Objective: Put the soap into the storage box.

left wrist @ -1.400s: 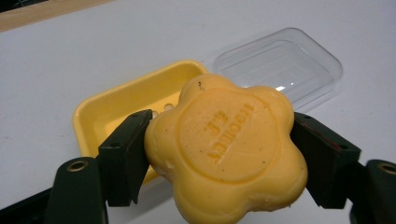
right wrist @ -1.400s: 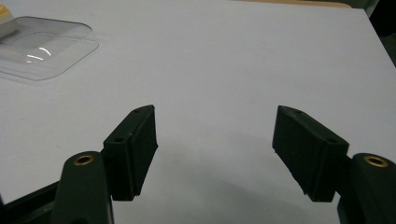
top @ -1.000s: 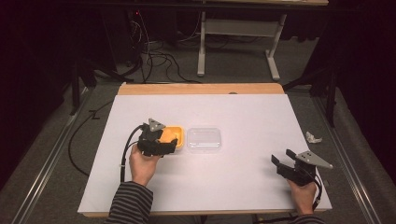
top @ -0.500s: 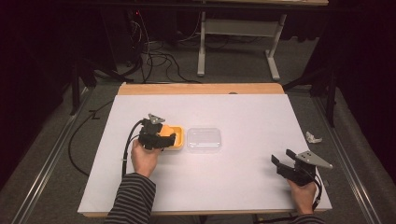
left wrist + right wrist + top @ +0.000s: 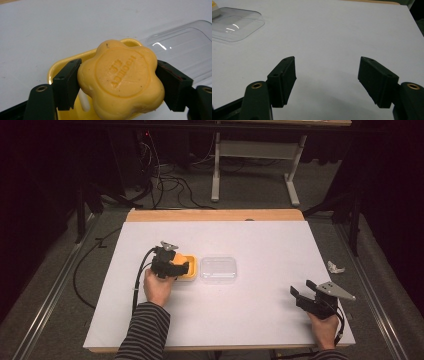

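Left hand (image 5: 159, 287): reached forward from a striped sleeve (image 5: 145, 332), wrapped around the left gripper (image 5: 172, 263) over the yellow dish (image 5: 188, 275).
Left gripper fingers (image 5: 67, 82): clenched on the flower-shaped yellow soap (image 5: 121, 78), one pad pressing each side.
Soap: held just above the yellow dish, its embossed face tilted toward the left gripper view's camera.
Yellow dish: on the white tabletop (image 5: 260, 240), just left of the clear lid (image 5: 218, 268).
Clear lid: lay flat, just beside the dish's right side.
Right hand (image 5: 322, 327): well right of the dish, near the tabletop's front edge.
Right gripper (image 5: 303, 295): fingers (image 5: 283, 80) released, spread wide over bare tabletop.
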`<state>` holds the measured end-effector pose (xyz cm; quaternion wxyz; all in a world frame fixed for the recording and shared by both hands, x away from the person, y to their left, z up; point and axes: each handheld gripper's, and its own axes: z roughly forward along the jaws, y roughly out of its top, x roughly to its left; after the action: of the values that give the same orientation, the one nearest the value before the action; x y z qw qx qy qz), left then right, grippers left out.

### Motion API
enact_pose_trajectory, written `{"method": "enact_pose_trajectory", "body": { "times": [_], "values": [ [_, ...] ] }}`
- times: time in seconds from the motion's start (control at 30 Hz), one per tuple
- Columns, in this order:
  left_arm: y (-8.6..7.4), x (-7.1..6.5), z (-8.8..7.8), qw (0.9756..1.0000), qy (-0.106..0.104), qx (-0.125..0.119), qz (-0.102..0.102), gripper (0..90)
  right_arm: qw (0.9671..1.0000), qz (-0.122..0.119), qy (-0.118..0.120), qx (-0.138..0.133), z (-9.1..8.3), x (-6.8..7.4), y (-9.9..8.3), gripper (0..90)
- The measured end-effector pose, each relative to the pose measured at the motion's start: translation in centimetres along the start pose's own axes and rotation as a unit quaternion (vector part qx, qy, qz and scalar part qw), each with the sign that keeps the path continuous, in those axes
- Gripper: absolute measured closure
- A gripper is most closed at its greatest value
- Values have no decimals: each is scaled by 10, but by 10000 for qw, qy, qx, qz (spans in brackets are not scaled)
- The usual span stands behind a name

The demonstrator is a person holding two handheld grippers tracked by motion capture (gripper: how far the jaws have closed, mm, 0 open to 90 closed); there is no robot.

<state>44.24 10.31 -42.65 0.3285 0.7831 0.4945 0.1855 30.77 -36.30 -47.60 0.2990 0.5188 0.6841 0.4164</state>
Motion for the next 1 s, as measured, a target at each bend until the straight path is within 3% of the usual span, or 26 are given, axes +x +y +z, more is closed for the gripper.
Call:
{"method": "enact_pose_trajectory", "body": {
  "times": [0.63, 1.0],
  "values": [
    [-4, 6, 22, 9992, 197, 342, -84, 273, 10000, -4, -9, 22, 0, 0, 0, 310],
    [-6, 8, 29, 9985, 171, 504, -114, 271, 10000, -7, -1, 5, 0, 0, 0, 310]
  ]
}}
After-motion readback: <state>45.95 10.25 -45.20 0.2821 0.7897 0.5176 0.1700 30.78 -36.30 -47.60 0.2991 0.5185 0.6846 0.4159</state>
